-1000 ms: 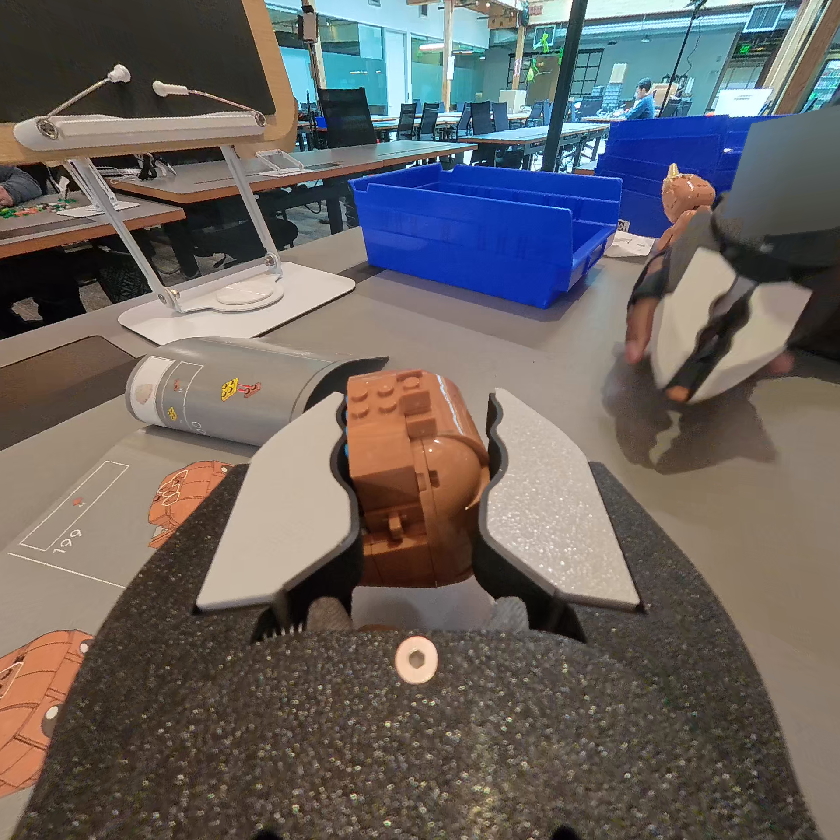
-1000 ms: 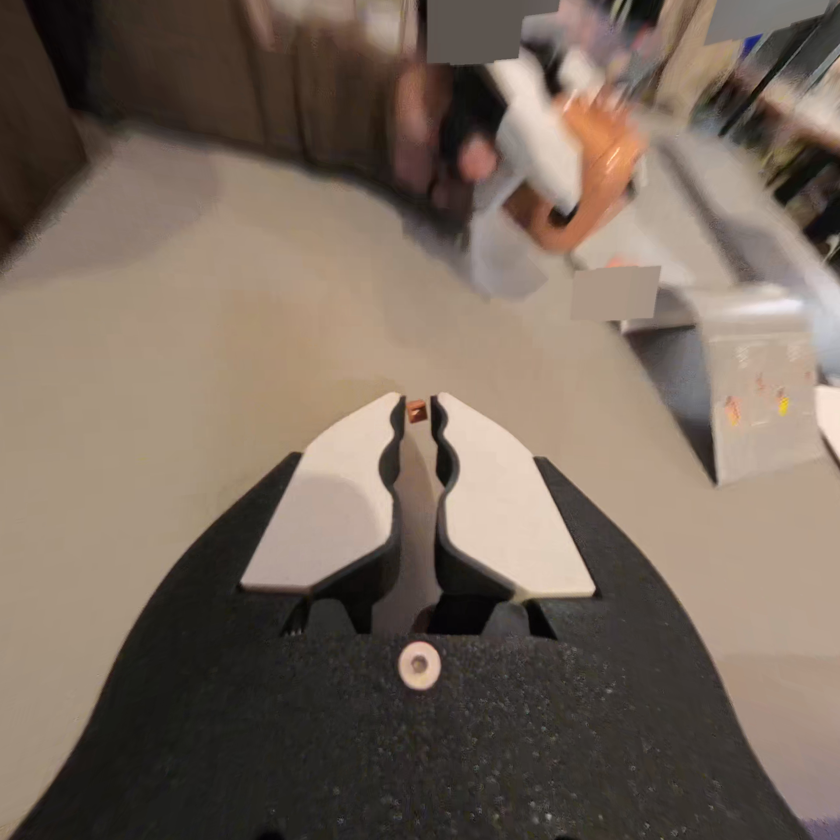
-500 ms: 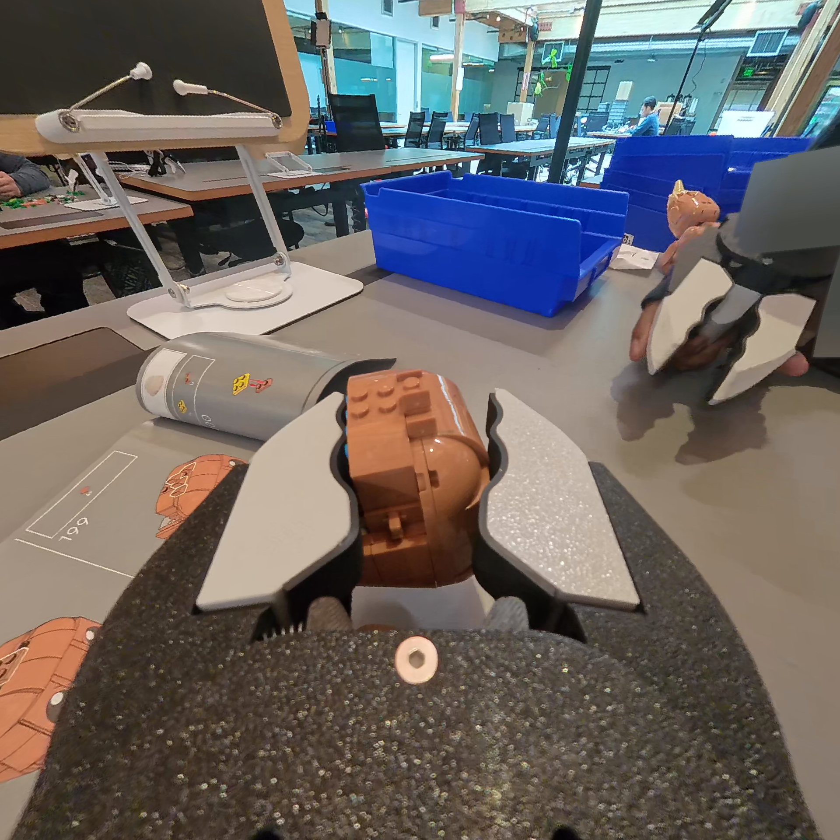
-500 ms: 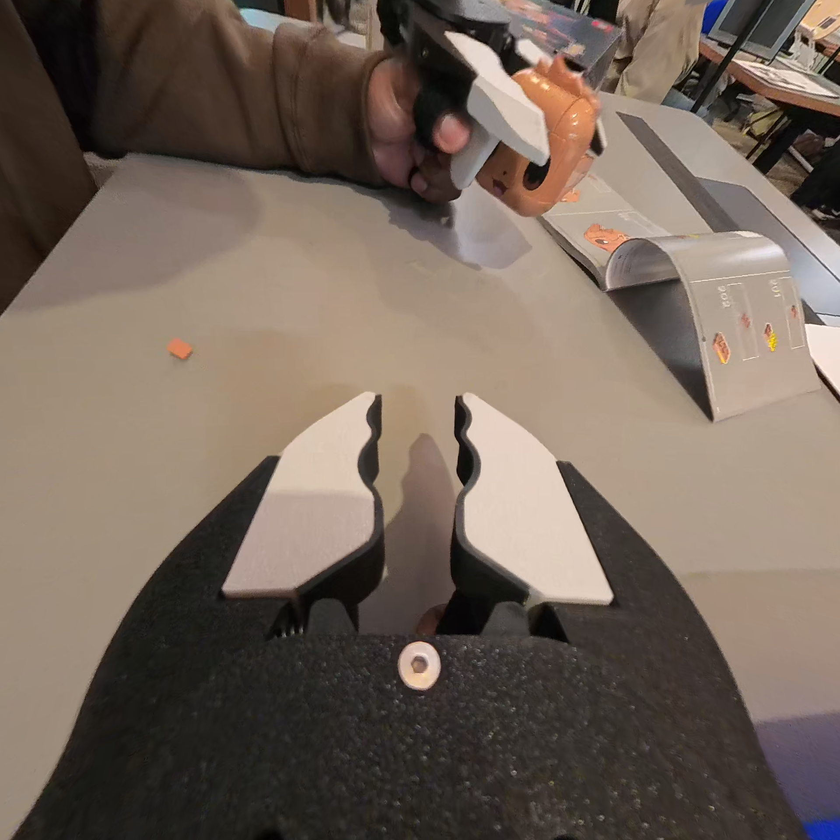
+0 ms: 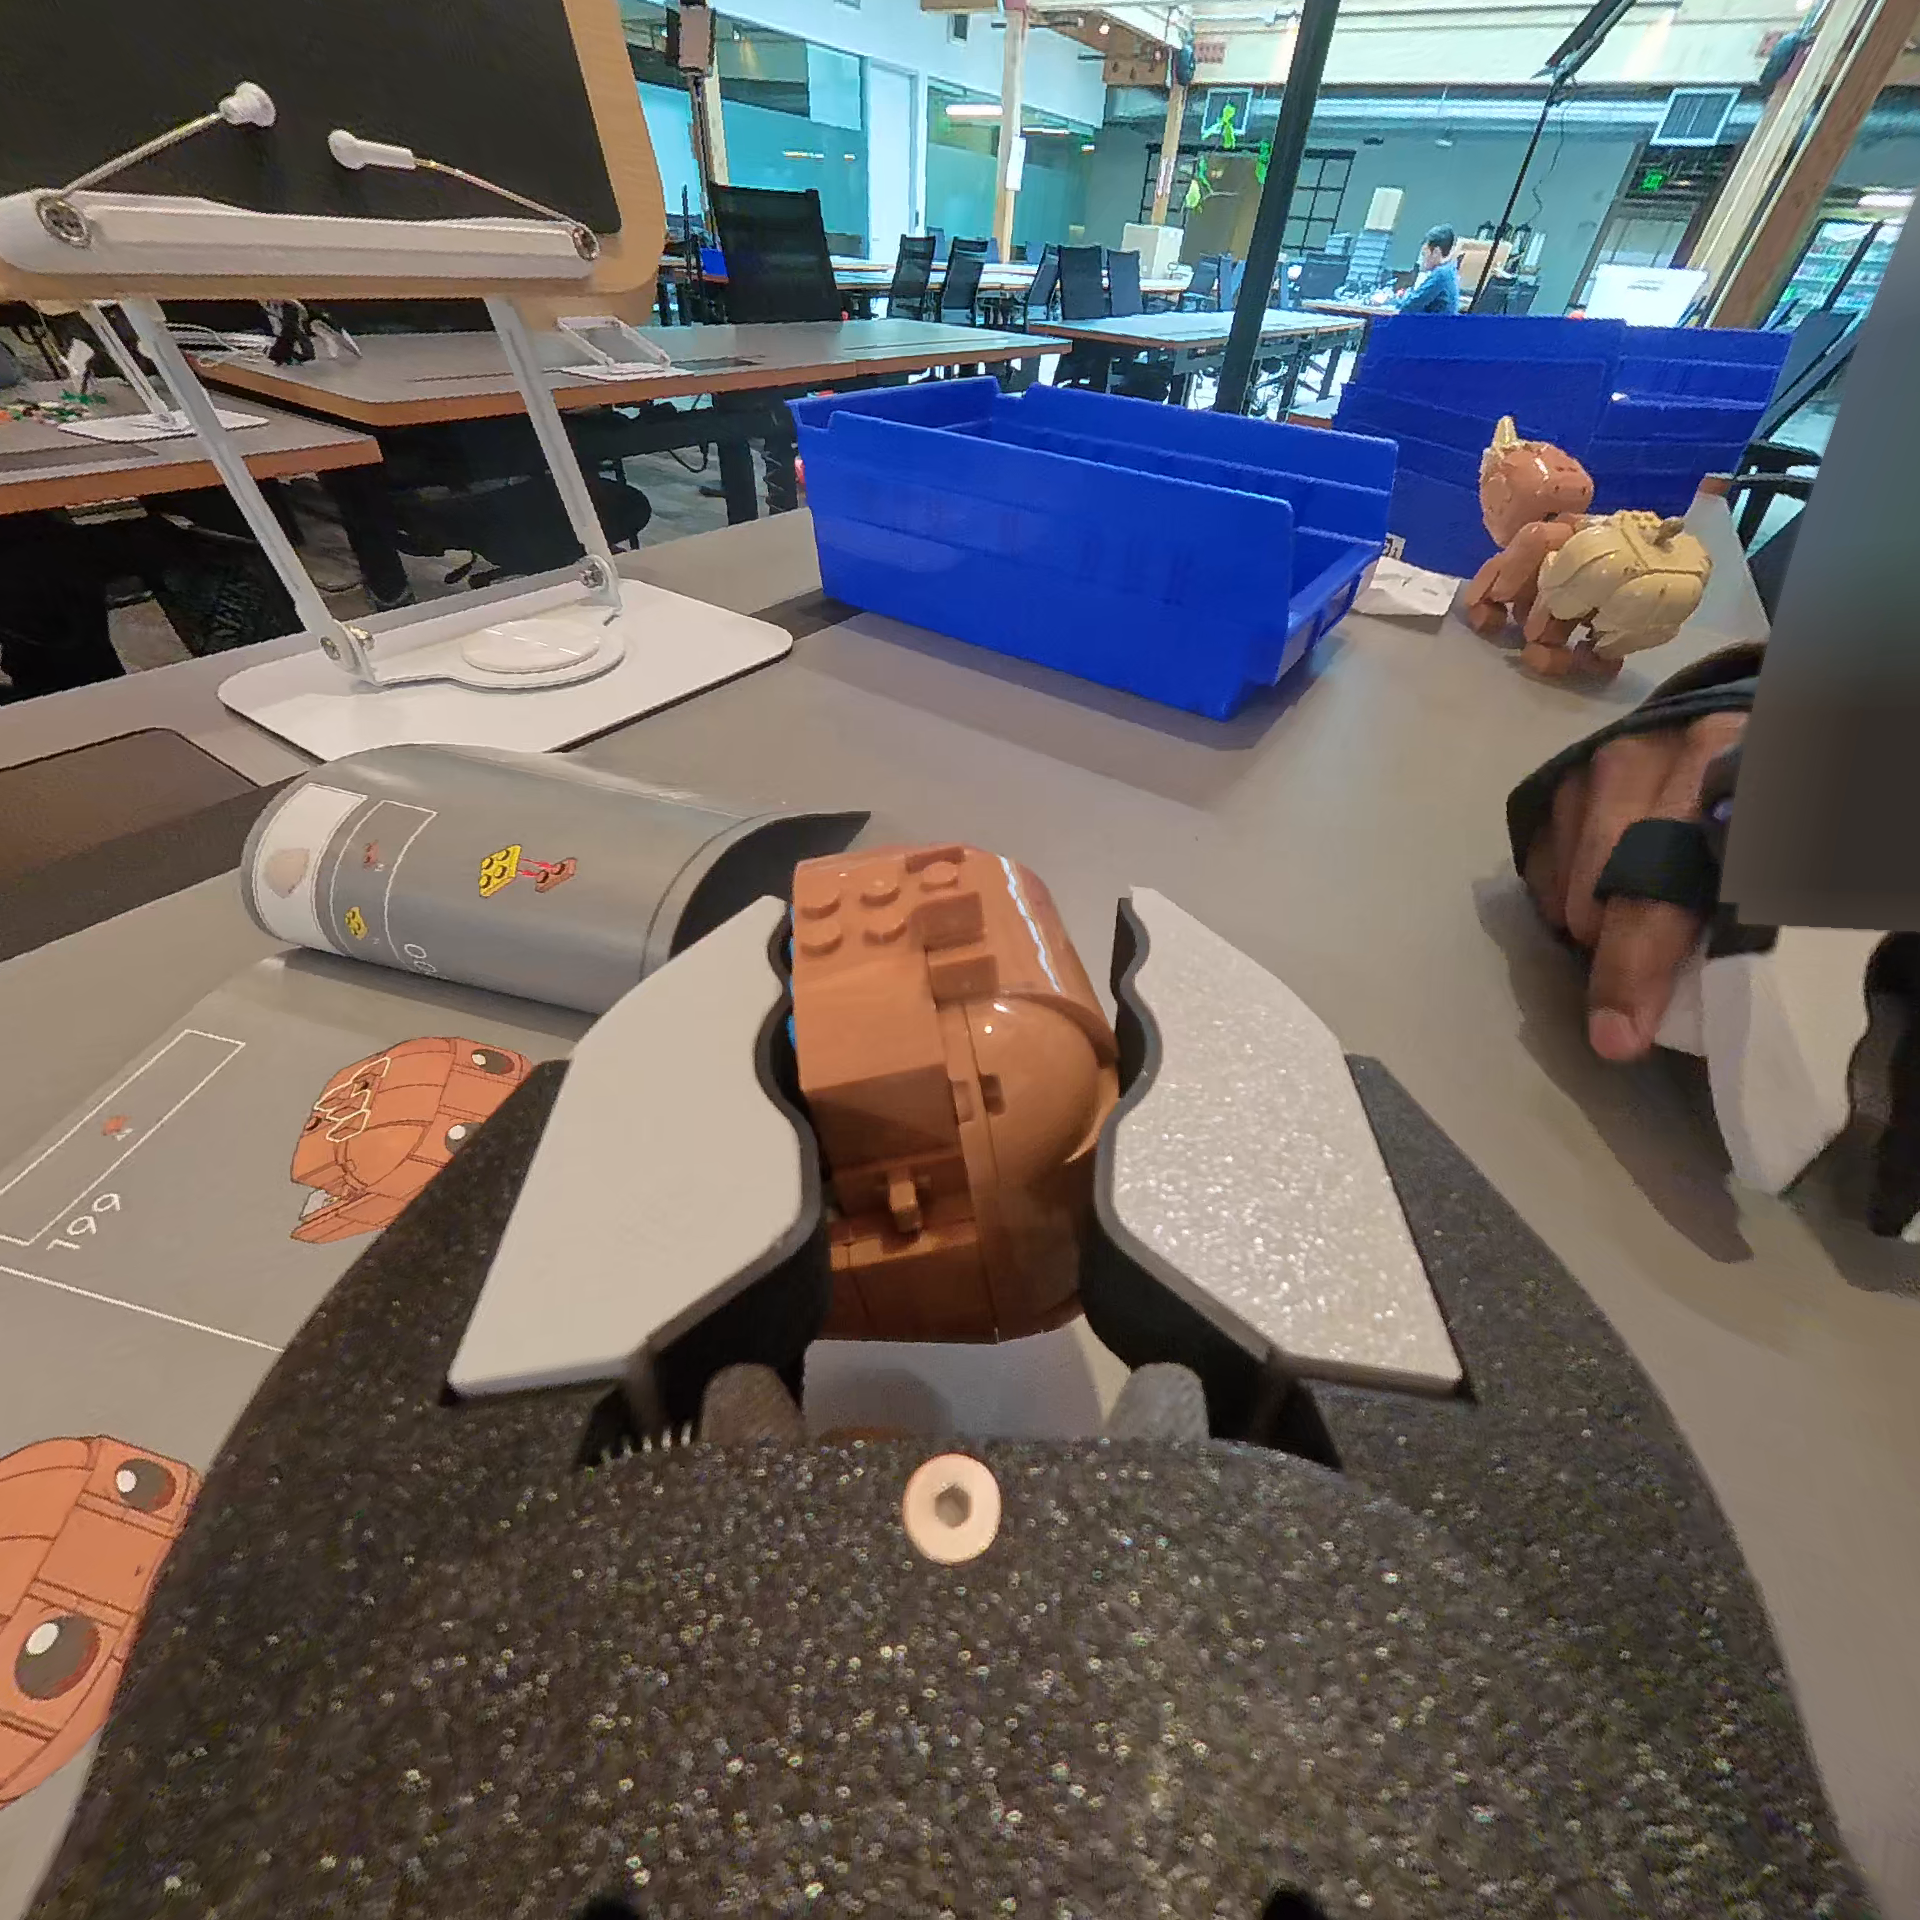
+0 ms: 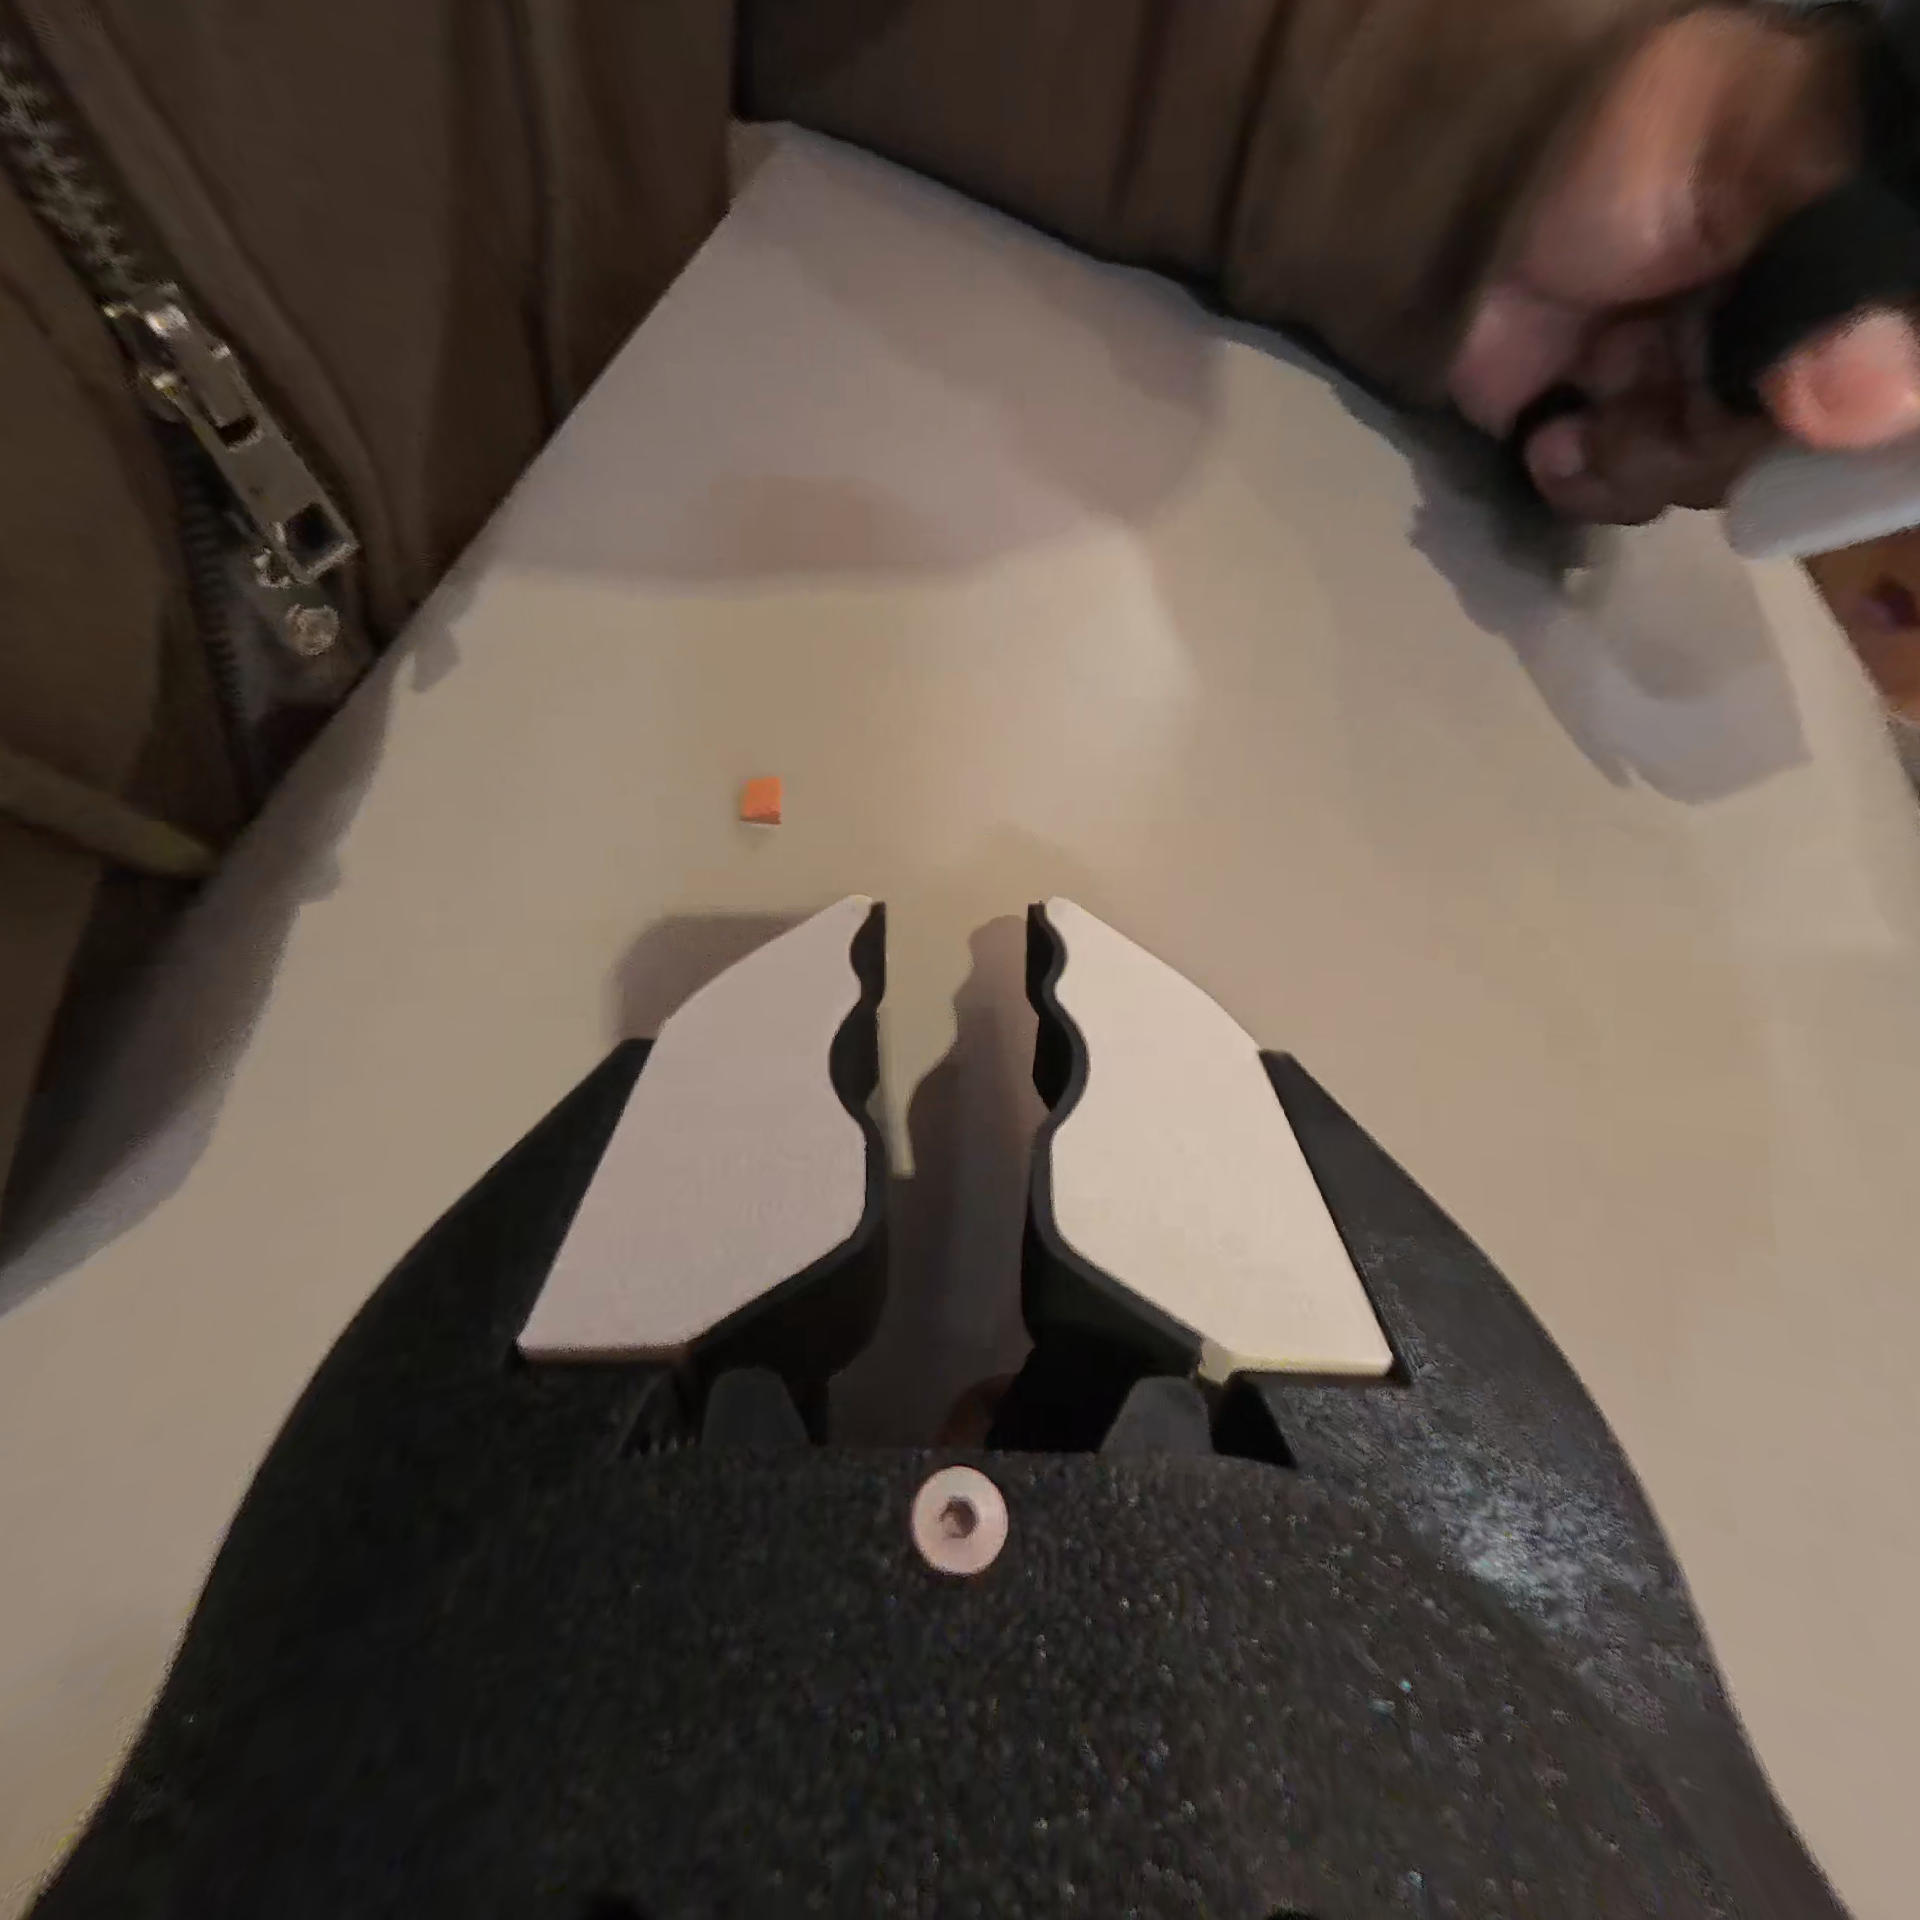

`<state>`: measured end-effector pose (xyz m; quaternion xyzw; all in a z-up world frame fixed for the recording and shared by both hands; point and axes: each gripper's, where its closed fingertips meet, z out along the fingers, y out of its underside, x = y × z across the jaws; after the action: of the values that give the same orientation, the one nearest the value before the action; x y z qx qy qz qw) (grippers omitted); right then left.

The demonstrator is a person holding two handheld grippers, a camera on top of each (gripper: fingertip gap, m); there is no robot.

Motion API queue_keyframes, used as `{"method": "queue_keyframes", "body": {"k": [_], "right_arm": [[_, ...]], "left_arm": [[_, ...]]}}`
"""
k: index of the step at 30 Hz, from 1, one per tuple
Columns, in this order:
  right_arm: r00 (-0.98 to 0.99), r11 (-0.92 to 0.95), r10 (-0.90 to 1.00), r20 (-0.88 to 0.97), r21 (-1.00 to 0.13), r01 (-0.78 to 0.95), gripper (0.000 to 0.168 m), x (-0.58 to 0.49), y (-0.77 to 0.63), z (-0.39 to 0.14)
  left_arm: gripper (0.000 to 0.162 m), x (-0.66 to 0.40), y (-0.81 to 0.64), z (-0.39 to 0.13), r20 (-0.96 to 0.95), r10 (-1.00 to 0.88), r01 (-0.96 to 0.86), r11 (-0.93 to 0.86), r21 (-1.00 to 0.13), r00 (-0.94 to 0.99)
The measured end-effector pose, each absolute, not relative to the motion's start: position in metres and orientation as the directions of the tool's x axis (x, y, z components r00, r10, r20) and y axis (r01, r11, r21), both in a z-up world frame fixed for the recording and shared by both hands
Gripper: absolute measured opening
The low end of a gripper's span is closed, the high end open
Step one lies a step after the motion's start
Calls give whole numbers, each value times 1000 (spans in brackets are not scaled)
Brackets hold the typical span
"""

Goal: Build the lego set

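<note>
The left gripper [image 5: 951, 1049] clamps the brown lego body [image 5: 940, 1091] just above the instruction booklet [image 5: 457, 883]. The right gripper [image 6: 956, 914] hangs part-open and empty, its tips near 1 orange lego tile [image 6: 763, 801] on the table [image 6: 1351, 935].

Printed step numbers appear on the open instruction booklet [image 5: 156, 1174], flat page and curled page alike; content not transcribed. No other legible markings.

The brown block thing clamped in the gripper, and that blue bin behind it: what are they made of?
The brown brick assembly looks like hard glossy plastic: moulded studs on top and a sharp highlight on its rounded side. The blue bin also seems to be plastic, duller, with thin moulded walls and ribs. Neither can be confirmed by sight alone.
</note>
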<state>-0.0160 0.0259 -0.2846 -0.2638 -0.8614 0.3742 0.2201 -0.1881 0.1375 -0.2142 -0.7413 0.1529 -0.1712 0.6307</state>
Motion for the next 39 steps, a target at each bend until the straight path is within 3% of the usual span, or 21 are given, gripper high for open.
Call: {"method": "queue_keyframes", "body": {"k": [7,17,21,27,32,39], "right_arm": [[-808,630,566,166,-719,294,29,-11,-2,-293],[-664,586,713,223,-710,391,30,-27,11,-292],[-563,471,814,147,-734,489,29,-20,11,-291],[-279,77,951,-131,-775,627,26,-12,3,-280],[-212,101,975,-62,-728,679,26,-6,-12,-292],[-182,132,983,4,-703,699,14,-11,-12,-296]], "left_arm": [[57,-189,137,-214,50,-434,-19,-154,-988,900],[57,-185,136,-212,39,-440,-29,-147,-989,897],[57,-184,136,-210,32,-441,-34,-140,-990,897],[57,-181,135,-210,26,-449,-41,-140,-989,893],[57,-178,135,-210,25,-454,-42,-137,-990,890],[57,-177,135,-212,14,-456,-56,-140,-989,890]]}}
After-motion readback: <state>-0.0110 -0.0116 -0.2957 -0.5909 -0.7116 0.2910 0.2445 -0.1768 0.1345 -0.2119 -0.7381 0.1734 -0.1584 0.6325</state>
